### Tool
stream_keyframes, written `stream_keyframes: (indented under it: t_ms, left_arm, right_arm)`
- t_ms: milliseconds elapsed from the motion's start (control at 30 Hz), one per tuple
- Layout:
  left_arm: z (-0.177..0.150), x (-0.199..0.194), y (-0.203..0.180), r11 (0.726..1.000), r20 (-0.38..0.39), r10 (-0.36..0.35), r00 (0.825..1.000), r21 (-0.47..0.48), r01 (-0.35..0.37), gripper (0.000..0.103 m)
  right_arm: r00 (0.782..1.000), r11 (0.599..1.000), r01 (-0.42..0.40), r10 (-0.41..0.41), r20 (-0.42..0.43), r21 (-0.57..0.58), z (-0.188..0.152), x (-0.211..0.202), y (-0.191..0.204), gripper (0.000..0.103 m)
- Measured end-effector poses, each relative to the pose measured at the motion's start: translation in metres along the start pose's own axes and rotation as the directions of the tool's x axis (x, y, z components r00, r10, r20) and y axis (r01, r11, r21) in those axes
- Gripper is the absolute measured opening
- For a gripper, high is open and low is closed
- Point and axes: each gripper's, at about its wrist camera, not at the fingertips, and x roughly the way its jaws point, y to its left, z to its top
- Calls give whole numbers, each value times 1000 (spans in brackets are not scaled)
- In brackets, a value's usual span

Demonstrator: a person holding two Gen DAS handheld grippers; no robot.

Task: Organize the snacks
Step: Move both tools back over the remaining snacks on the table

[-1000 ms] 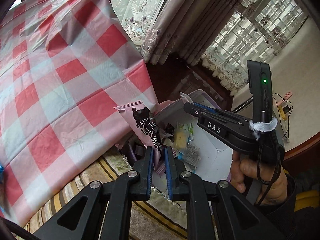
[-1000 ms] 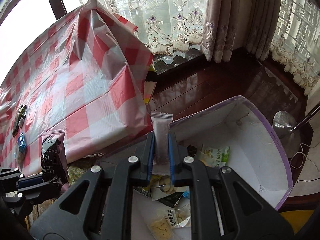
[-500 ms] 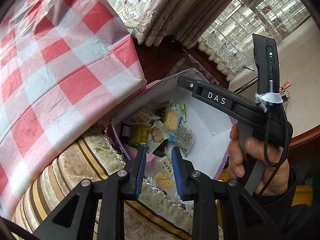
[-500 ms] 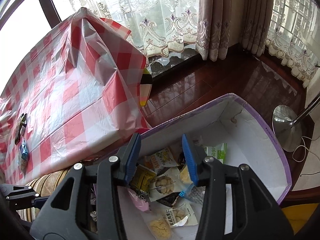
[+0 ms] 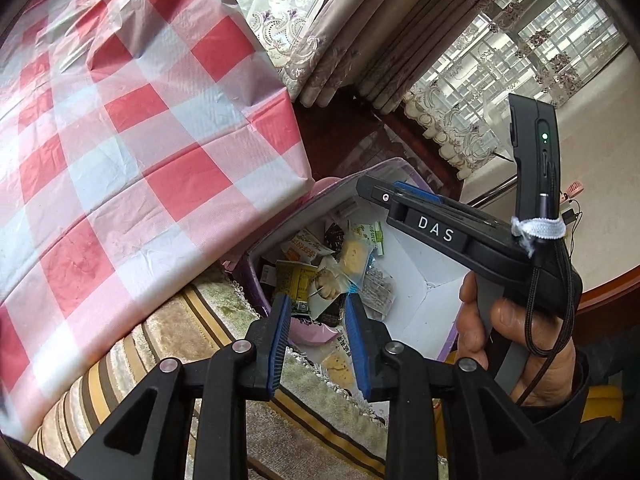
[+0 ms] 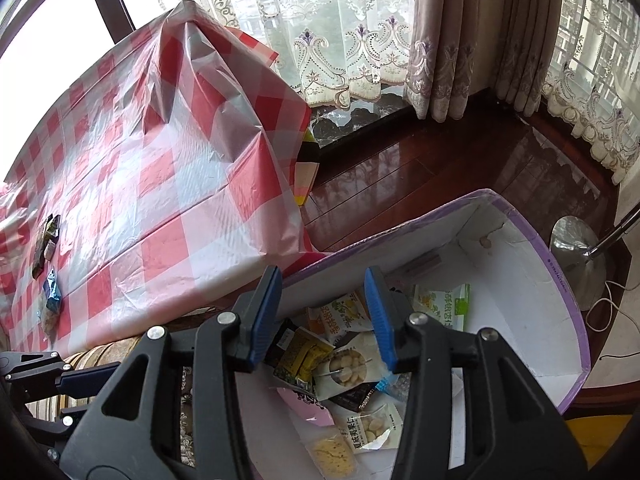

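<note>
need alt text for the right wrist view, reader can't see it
The right tool hangs open and empty over a white box with a purple rim that holds a heap of snack packets. To the left, a few more packets lie on a red and white checked tablecloth; lace curtains hang behind.

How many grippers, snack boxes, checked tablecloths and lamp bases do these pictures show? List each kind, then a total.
Grippers: 2 (left gripper, right gripper)
Snack box: 1
Checked tablecloth: 1
Lamp base: 1
Total: 5
</note>
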Motion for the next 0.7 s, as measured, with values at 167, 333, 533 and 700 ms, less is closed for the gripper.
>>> stream_keyframes:
  t_ms: [167, 333, 533, 700]
  left_arm:
    - [4, -14, 16, 999, 46, 33, 998, -18, -32, 30]
    - [10, -29, 37, 996, 93, 80, 992, -43, -76, 30]
    - [14, -50, 69, 989, 142, 126, 982, -91, -114, 30]
    - [16, -73, 103, 978, 185, 178, 967, -144, -153, 31]
  right_arm:
    - [1000, 1000, -5, 5, -7, -28, 1, 0, 16, 47]
    - [1000, 998, -13, 12, -14, -54, 2, 1, 34, 47]
    - [999, 994, -36, 33, -31, -101, 1, 2, 64, 48]
    - [997, 986, -75, 69, -47, -152, -3, 2, 99, 51]
